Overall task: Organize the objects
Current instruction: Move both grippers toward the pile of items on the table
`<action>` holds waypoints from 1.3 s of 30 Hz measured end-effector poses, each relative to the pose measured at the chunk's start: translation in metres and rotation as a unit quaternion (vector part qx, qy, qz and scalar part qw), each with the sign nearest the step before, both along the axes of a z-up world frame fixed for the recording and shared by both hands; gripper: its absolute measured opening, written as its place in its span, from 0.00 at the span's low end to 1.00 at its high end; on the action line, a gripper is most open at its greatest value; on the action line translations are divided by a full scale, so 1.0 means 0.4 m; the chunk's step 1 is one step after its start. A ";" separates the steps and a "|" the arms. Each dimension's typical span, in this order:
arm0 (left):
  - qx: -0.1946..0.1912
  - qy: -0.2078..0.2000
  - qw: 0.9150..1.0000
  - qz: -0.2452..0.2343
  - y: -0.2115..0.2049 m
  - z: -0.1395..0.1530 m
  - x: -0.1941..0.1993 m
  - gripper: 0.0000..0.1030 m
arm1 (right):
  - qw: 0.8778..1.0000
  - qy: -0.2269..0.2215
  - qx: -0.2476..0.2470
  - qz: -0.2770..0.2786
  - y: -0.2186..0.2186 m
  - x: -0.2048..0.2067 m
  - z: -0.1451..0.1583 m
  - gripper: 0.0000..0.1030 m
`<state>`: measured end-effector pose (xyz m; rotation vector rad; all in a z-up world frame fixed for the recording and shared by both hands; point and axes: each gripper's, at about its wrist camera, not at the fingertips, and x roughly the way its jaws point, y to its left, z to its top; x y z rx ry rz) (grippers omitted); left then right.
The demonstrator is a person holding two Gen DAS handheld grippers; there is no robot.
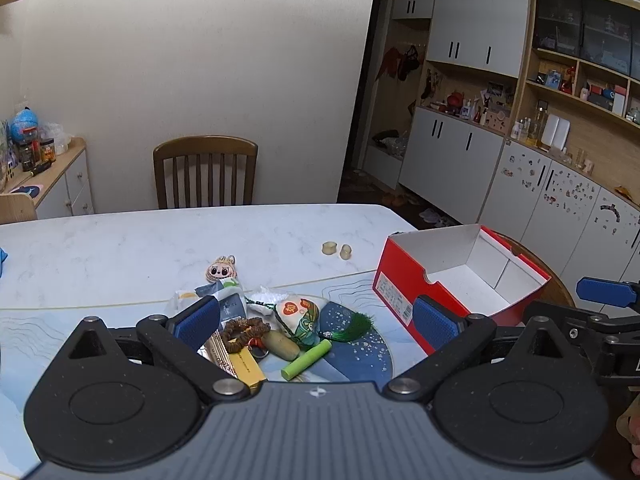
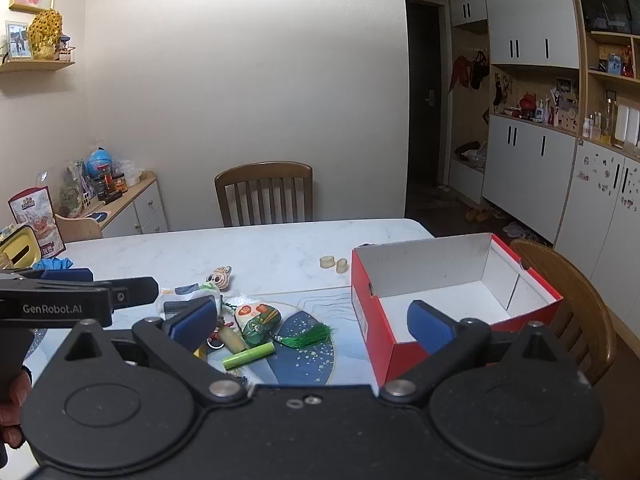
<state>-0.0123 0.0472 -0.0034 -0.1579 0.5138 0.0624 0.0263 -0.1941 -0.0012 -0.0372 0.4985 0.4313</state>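
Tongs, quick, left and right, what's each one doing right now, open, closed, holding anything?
Left tongs: open wide, holding nothing, above the pile of small items.
Right tongs: open wide, holding nothing, near the red box.

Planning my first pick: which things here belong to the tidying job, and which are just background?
Job:
red box, open and empty
green tube
tasselled pouch
bead bracelet
cartoon charm
two wooden pieces

Background:
chair
sideboard clutter
wall shelves
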 end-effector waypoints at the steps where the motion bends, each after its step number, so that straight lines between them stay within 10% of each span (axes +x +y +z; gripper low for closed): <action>1: 0.000 -0.001 1.000 0.001 0.001 -0.001 0.001 1.00 | 1.000 0.001 0.000 0.001 0.001 0.002 0.001 0.98; 19: -0.033 0.017 0.999 0.014 0.035 -0.073 0.057 1.00 | 0.998 0.027 -0.008 0.048 0.007 0.088 -0.043 0.98; 39: 0.004 0.107 0.994 0.013 0.052 -0.319 0.082 1.00 | 0.978 0.100 -0.064 0.170 0.115 0.271 -0.190 0.89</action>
